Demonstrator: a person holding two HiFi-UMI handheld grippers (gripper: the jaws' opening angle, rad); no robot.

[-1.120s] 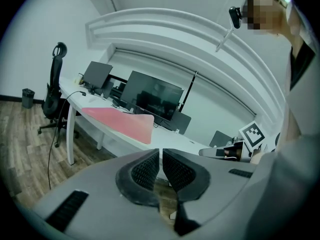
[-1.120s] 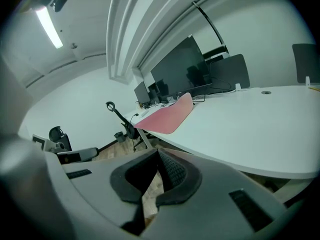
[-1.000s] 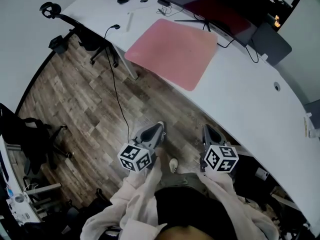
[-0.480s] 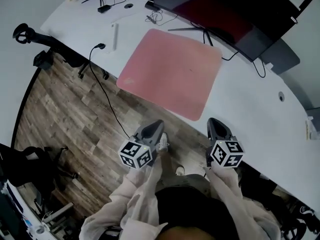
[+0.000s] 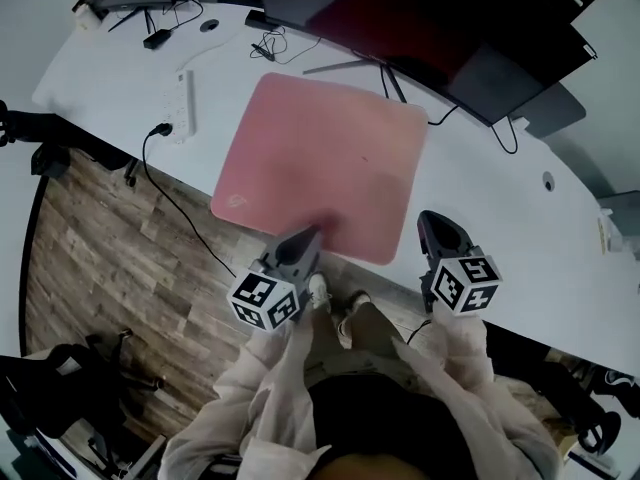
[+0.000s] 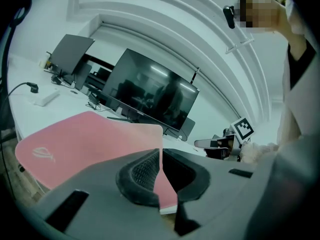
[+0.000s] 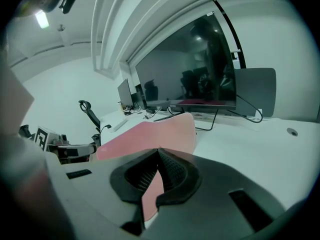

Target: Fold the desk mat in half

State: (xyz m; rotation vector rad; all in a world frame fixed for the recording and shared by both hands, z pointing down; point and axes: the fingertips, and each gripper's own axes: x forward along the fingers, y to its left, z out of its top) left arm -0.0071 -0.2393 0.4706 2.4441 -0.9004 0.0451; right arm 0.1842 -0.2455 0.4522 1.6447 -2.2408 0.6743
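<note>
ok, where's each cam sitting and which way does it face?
Head view: on the head, steeply down at the desk mat on the desk; sleeves, left gripper, right gripper show.
Left gripper view: on that gripper, along its jaws, shut on the mat, toward the monitor.
Right gripper view: same, from the mat's right corner.
Shared: mat, monitor, each other's gripper.

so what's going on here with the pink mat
A person is standing at a white desk with a gripper in each hand, set to fold the pink desk mat. The mat lies flat and unfolded. The left gripper is over the mat's near edge and the right gripper is beside its near right corner. Both have their jaws together, and neither appears to hold the mat, so the fold has not yet begun.
</note>
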